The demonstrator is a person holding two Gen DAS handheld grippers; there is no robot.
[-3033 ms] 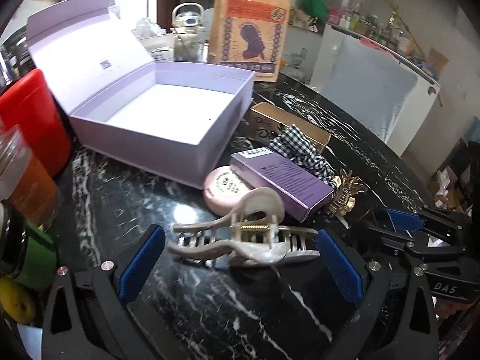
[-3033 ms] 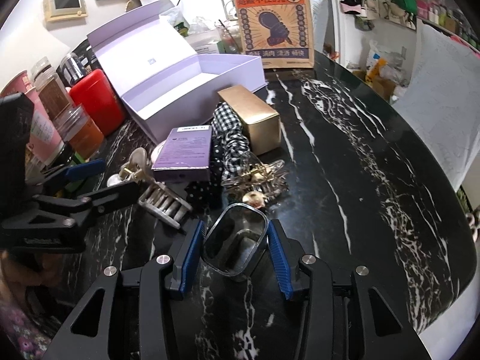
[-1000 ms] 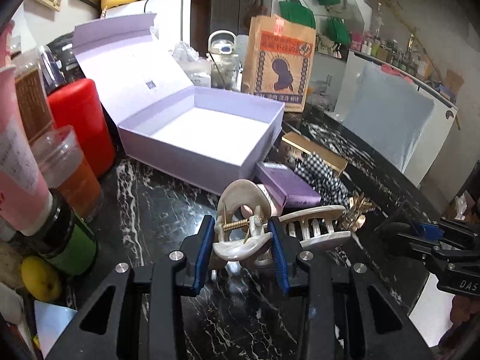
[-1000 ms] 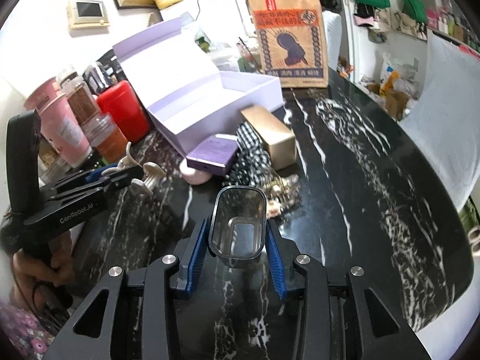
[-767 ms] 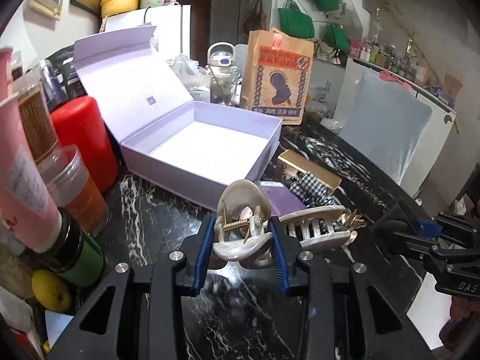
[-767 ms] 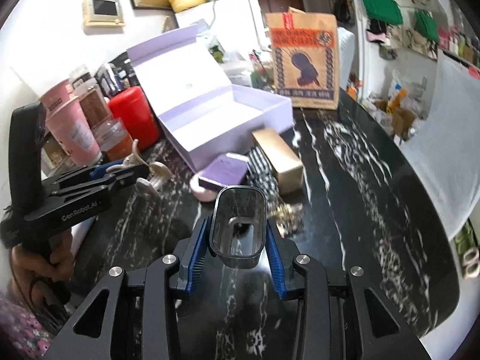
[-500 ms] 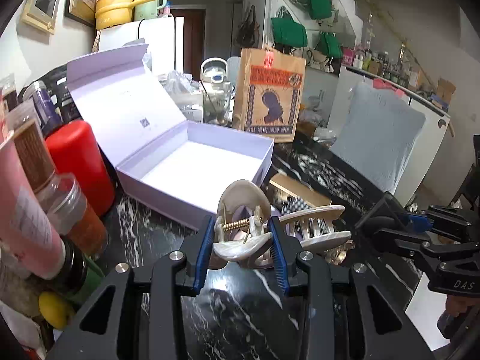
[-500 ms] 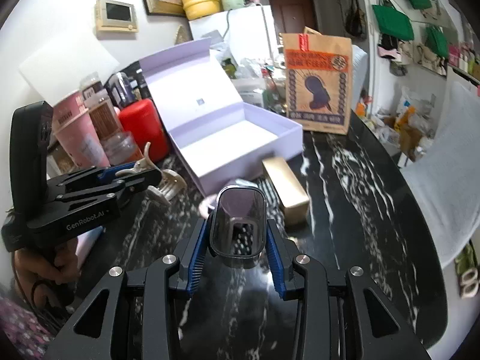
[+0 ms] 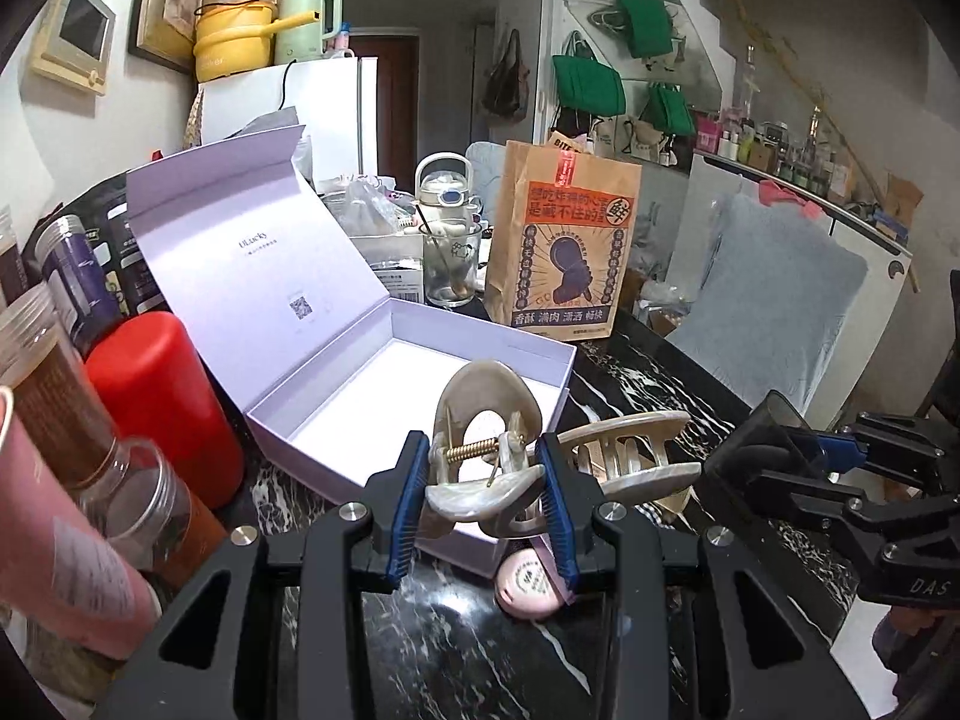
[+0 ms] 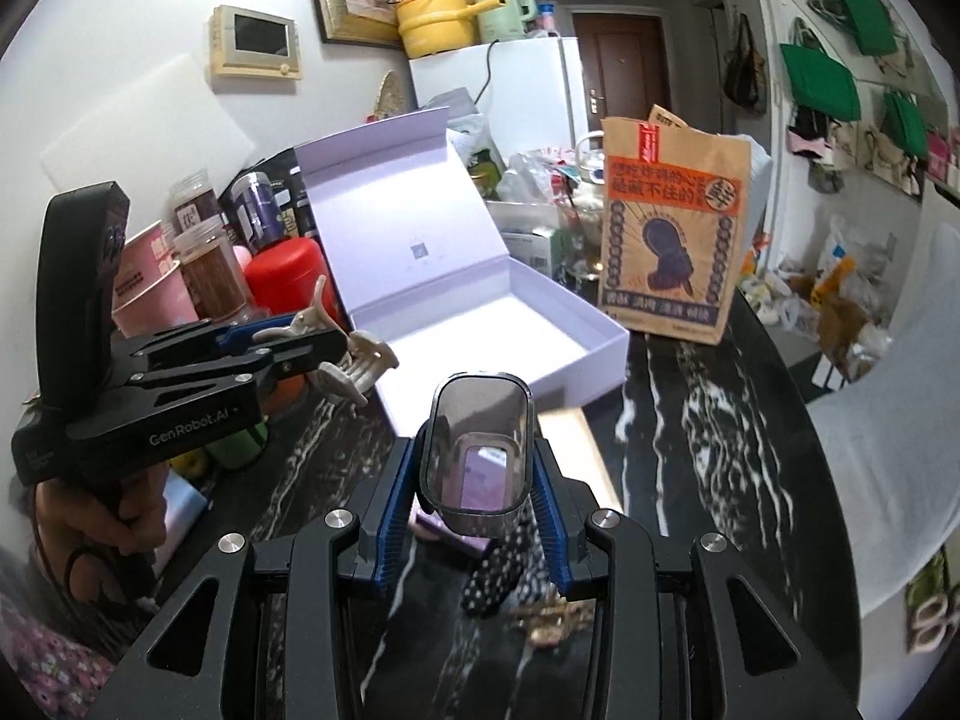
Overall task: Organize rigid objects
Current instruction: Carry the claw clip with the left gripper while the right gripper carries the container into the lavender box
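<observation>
Two grippers, left fingers (image 9: 414,495) clamping hair claw (image 9: 510,474), right fingers (image 10: 549,510) clamping clear container (image 10: 480,450)

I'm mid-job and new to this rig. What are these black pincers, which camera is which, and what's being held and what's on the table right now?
There is no robot arm: a person carries a handheld two-finger gripper in each hand, and each has a fisheye camera looking forward along its fingers.

Left wrist view: the left gripper is shut on a pearly hair claw clip, held in the air in front of the open lilac box.

Right wrist view: the right gripper is shut on a small clear smoky container; the person's left hand shows on the left edge.

On the black marble table are a printed paper bag, a red canister, a pink round compact and a checked fabric piece.
</observation>
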